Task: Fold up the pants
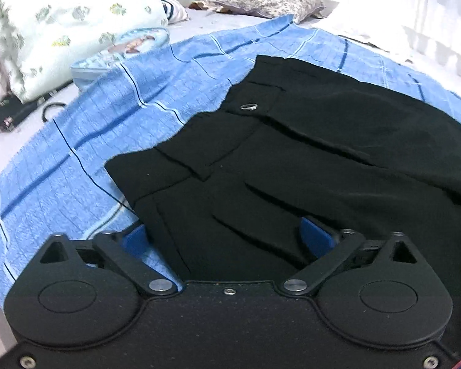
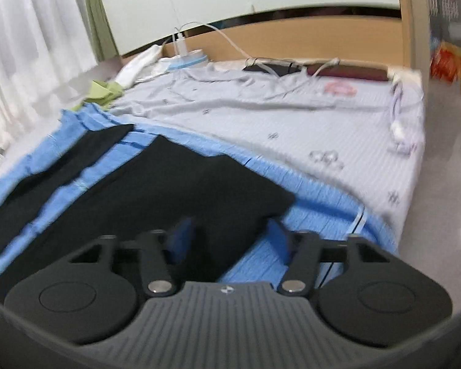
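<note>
pants: black, spread flat on blue blanket on the bed, waist end by left gripper, legs by right
left gripper: fingers wide apart, straddling the waist edge, nothing pinched yet
right gripper: fingers apart over a leg-hem corner, not clamped
why: both likely lined up to grab ends for the fold

my right gripper hangs with its blue fingers spread wide over the hem corner of the black pants, which lie on a blue blanket across the grey bedsheet. the picture is blurred.
</note>
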A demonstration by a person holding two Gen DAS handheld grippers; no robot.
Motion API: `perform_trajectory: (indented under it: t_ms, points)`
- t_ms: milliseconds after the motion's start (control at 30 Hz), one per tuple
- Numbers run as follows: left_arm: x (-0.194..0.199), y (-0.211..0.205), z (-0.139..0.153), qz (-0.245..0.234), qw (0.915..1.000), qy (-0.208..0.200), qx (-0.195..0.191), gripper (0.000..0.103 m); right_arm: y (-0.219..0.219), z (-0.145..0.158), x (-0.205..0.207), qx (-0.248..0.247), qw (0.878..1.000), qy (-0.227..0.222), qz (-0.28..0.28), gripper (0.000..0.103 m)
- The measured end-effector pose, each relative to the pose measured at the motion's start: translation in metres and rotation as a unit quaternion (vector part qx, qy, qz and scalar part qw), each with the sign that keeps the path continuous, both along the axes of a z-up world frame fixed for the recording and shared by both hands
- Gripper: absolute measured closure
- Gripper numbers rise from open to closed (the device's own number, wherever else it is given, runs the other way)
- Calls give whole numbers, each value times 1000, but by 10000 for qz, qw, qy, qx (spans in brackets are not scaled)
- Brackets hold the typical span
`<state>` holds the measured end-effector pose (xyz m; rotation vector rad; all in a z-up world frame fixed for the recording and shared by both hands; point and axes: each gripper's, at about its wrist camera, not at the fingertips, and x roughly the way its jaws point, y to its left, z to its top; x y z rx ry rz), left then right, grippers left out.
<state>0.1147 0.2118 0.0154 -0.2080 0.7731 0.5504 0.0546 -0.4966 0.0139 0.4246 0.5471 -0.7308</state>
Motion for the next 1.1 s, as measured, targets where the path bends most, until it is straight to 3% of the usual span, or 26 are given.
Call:
perform_trajectory:
  t_ms: [33,67,100,167,267,333,400,567,667,800,967,1033,1100]
  points:
    - [1,-2,1,-14,9999,7,115,24,2,0,3,-234,9995,185,-76,77]
    - [0,-4,3,-44,9998,23,196,28,0,0,4,-363,9988,297,-131,89]
    - [1,-3,4,-61,9997,54,235,30,0,0,3,-404,9985,345,-127,90]
    - [1,0,4,-69,9998,72,182,29,-8,-2,0,-362,9983,384,-237,79]
    - [2,3,6,-43,9999,88,90,29,-8,2,1,-402,9973,510,-336,78]
    - [3,5,10,-20,9999,127,4,30,0,9,6,-571,9946,741,-452,64]
    - [3,7,16,-42,9998,115,-151,28,7,20,8,-694,9932,800,-484,39]
    - [4,14,38,-105,9989,-32,-464,15,20,62,11,-580,9976,359,-87,32]
    - [11,13,52,-163,9988,-161,-441,10,28,85,23,-188,9993,-26,317,21]
    - [27,3,74,-277,9984,-333,-353,3,46,104,51,219,9957,-346,829,15]
    - [54,-5,104,-555,9951,-585,-572,2,76,109,94,513,9892,-450,1300,9]
    - [71,-9,113,-651,9941,-573,-647,1,88,112,116,572,9852,-389,1569,0]
    - [91,-11,119,-748,9936,-484,-700,1,98,115,136,621,9824,-297,1737,0]
